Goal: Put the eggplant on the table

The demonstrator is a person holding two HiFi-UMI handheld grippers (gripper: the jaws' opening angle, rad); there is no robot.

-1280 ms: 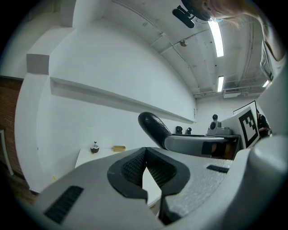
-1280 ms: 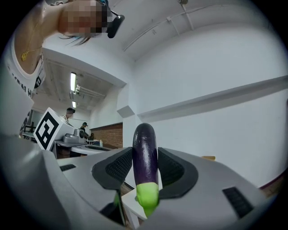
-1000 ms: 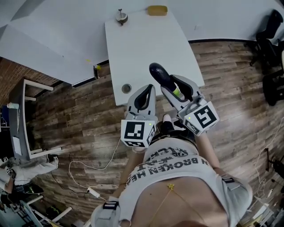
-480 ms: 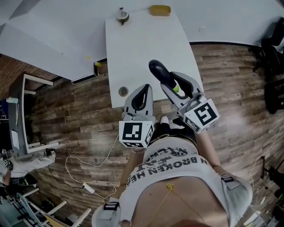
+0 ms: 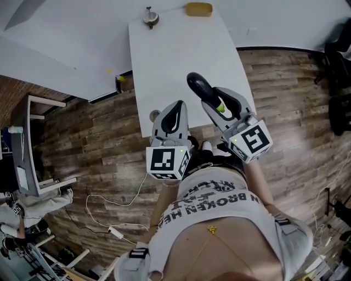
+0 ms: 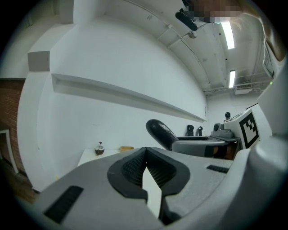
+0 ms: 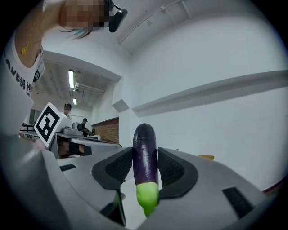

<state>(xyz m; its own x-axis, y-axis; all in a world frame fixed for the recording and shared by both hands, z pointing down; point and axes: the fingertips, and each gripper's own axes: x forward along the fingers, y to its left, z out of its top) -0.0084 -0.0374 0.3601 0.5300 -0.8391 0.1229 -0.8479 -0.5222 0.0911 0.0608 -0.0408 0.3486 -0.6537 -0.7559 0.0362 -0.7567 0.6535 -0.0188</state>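
Wood-plank floor [image 5: 93, 137] in brown fills most of the head view, and a long white surface [image 5: 175, 55] runs from the top centre of the frame down toward the middle. At the bottom of the frame is the person's pale printed shirt [image 5: 219, 219], with both arms reaching up the frame. The left hand-held gripper [image 5: 176, 107] lies over the lower left corner of the surface; in its own view the two dark pads meet at their tips with nothing between them, so it is closed and empty. The right hand-held gripper [image 5: 215, 97] sits just to its right, over the lower right part of the surface, and is clamped on the eggplant [image 5: 198, 88]. In the right gripper view the ribbed pads press both sides of the dark purple body, with the light green stem end low between the jaws and the rounded purple tip standing out past them. From above, that tip points to the upper left of the frame, over the white top; the eggplant is carried in the jaws and does not lie on the surface. A small round grey thing [image 5: 156, 115] shows at the lower left edge of the surface, just beside the left hand-held gripper. At the top end of the surface stand a small round brown object [image 5: 150, 20] and, well apart to its right, a yellow block [image 5: 198, 9]. A thin white cable [image 5: 109, 206] loops over the floor at lower left.
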